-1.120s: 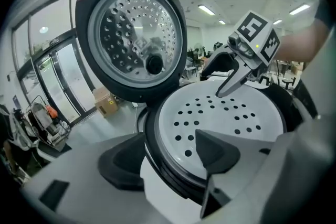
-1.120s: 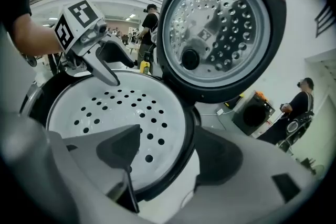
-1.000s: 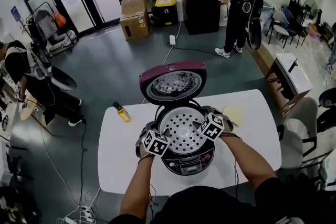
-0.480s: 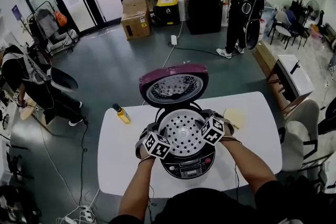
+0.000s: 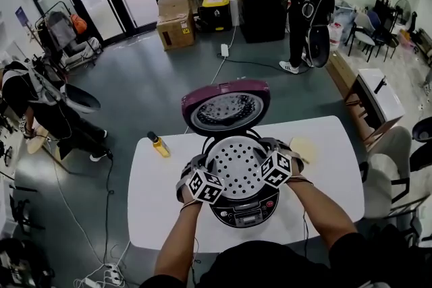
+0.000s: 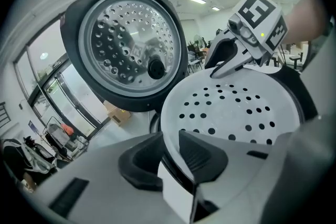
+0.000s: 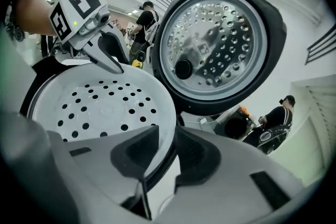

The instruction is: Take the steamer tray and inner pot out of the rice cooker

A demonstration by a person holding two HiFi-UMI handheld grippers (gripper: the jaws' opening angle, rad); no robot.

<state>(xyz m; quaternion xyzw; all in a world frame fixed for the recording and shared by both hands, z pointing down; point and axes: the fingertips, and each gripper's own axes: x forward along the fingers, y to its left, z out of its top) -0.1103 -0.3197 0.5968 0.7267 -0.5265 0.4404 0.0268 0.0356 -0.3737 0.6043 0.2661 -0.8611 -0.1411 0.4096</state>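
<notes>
The rice cooker [image 5: 244, 211] stands on the white table [image 5: 154, 212] with its purple lid [image 5: 225, 108] swung up. The white perforated steamer tray [image 5: 237, 162] sits in its mouth and hides the inner pot. My left gripper [image 5: 200, 166] is on the tray's left rim and my right gripper [image 5: 275, 153] on its right rim. Both sets of jaws have just been closing with the rim between them. In the left gripper view the left gripper [image 6: 170, 139] pinches the tray [image 6: 236, 107]. In the right gripper view the right gripper [image 7: 167, 139] clamps the tray [image 7: 100, 107].
A small yellow bottle [image 5: 158, 144] stands on the table left of the cooker, and a pale yellow cloth [image 5: 302, 147] lies to its right. Beyond the table are a person [image 5: 305, 3] standing, cardboard boxes [image 5: 174, 22] and a black cabinet [image 5: 262, 10]; chairs stand at the right.
Both grippers' jaws have closed in on the steamer tray's rim. The hands have hardly moved; the person at the back has shifted a little.
</notes>
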